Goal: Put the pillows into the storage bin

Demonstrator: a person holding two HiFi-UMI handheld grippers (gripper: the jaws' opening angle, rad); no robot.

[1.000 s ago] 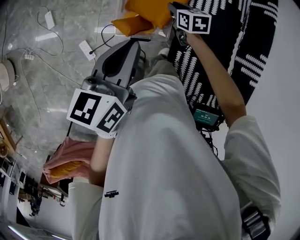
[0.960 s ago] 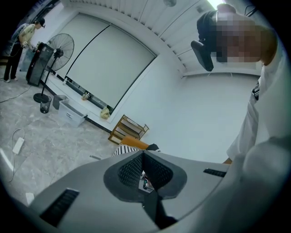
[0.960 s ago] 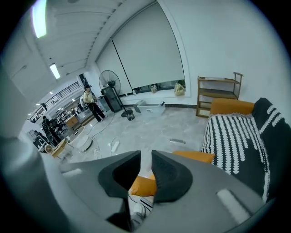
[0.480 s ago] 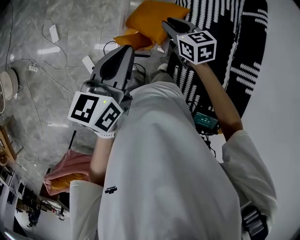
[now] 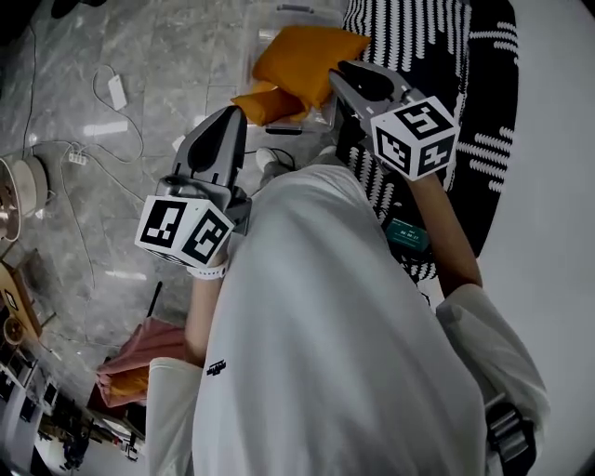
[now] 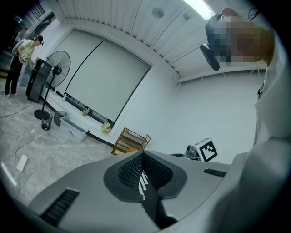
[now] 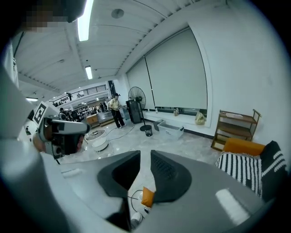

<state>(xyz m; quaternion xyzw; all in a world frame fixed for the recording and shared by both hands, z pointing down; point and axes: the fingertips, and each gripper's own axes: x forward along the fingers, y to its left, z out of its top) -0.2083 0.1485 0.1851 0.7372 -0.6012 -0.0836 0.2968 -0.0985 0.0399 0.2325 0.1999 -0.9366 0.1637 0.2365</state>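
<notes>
Two orange pillows, a big one and a smaller one, lie on the floor in what looks like a clear storage bin. My right gripper hovers above and beside the big pillow, jaws a little apart with nothing between them. In the right gripper view an orange pillow shows far below through that gap. My left gripper is held in front of the person's white shirt. Its jaws meet at the tips and hold nothing.
A black-and-white striped cushion lies right of the bin, with another orange pillow by it. Pink and orange cushions sit at lower left. Cables and a power strip cross the floor. A fan, wooden rack and person stand farther off.
My right gripper has lifted away from the orange pillows, and its marker cube now sits lower and further right in the picture. The left gripper rose slightly. The pillows stayed put.
</notes>
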